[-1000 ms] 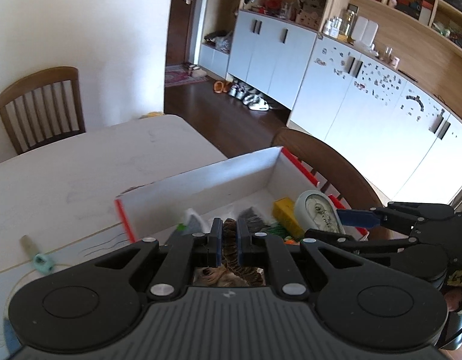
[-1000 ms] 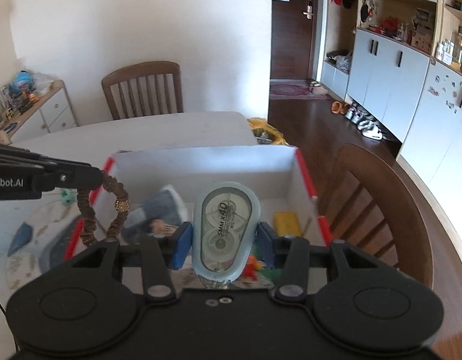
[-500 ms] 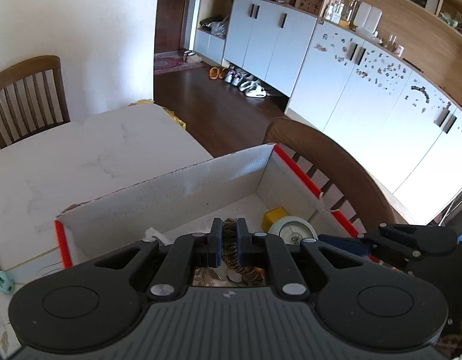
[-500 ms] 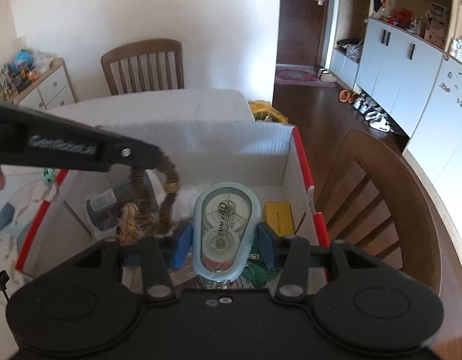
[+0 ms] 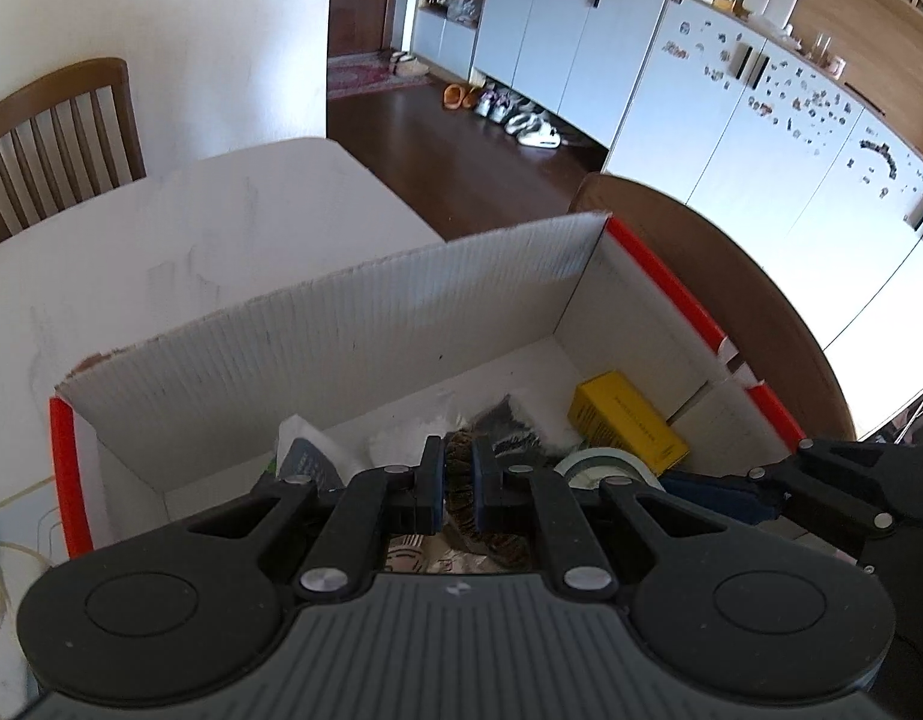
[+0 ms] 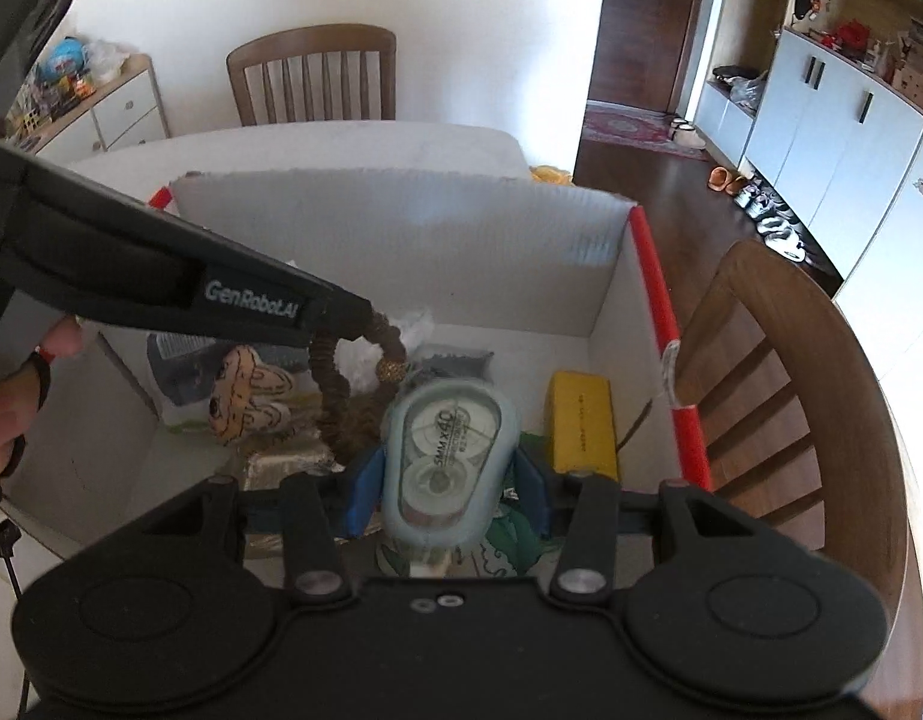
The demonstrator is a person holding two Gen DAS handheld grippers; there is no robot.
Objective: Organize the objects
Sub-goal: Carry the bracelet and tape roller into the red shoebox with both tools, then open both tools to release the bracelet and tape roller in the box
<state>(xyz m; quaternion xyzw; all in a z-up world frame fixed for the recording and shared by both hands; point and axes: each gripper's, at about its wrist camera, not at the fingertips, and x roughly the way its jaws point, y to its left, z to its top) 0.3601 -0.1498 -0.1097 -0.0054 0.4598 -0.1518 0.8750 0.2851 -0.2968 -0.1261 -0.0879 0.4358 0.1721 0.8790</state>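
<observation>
The right hand-held gripper (image 6: 448, 483) pinches a pale blue correction tape dispenser (image 6: 446, 450) between its blue pads, holding it upright over the inside of the box. Just left of it, the left hand-held gripper (image 5: 458, 480) is pressed together on a brown beaded bracelet (image 6: 347, 372), whose loop hangs from the fingertips with a gold bead (image 6: 391, 369) at its right side, low inside the box.

Below and beyond both grippers sits the white corrugated box (image 6: 401, 222) with red-edged sides. On its floor, just right of the dispenser, a yellow rectangular box (image 6: 581, 423) lies near the right wall. To the left of the bracelet lies a beige cartoon-face toy (image 6: 245, 393), and beyond it a dark grey packet (image 6: 179, 354). Crumpled white plastic (image 6: 365, 360) lies behind the bracelet, with a dark textured item (image 5: 515, 429) beside it.

The box rests on a white table (image 5: 191, 240). A curved wooden chair back (image 6: 785, 396) stands just right of the box, and another wooden chair (image 6: 314, 75) stands at the far side of the table against the white wall.
</observation>
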